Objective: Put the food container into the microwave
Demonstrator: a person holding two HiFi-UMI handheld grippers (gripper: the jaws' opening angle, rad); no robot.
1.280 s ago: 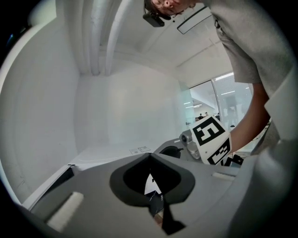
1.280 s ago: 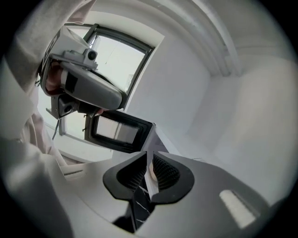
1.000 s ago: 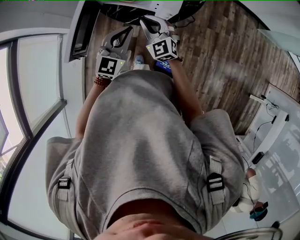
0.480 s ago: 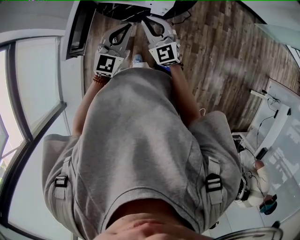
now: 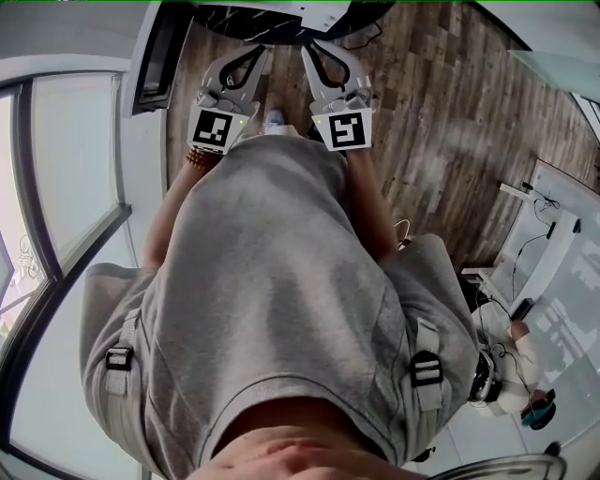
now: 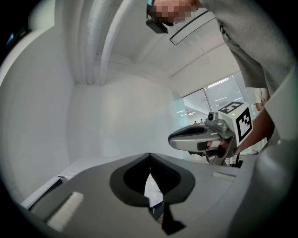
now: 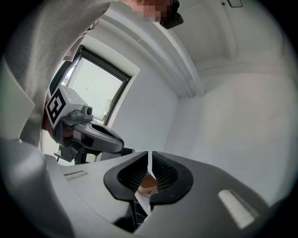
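- Left tongs (image 6: 149,160): closed. In the left gripper view the two dark pads meet at the tips, leaving only a thin slit, and nothing is held between them.
- Right tongs (image 7: 149,159): closed. In the right gripper view the ribbed pads meet at the tips in the same way, and there is no load.
- Reference landmark: the person's grey short-sleeved shirt (image 5: 281,281).
- Position: in the head view both tongs sit just ahead of the shirt front, side by side and apart, over the brown wood-plank floor (image 5: 422,103). The left tongs are ahead of the shirt's left half and the right tongs ahead of its right half.
- Each gripper view shows the other tongs alongside. Beyond that there is only a white wall and ceiling, plus a window in the right gripper view.
- Food container: not visible in any view. Its location, long axis and direction from the tongs cannot be determined.
- Microwave: not identifiable. A black-and-white unit (image 5: 272,17) lies ahead of the shirt, beyond the tips of both tongs, at the top edge of the head view. What it is cannot be told.
- Reach: both tongs extend about equally far ahead of the shirt, so neither has a reach advantage.
- Task status (judgement): the grasp has not begun.
- Next move (judgement): locate the container first. Then open one of the tongs and align it across the container's shorter dimension.
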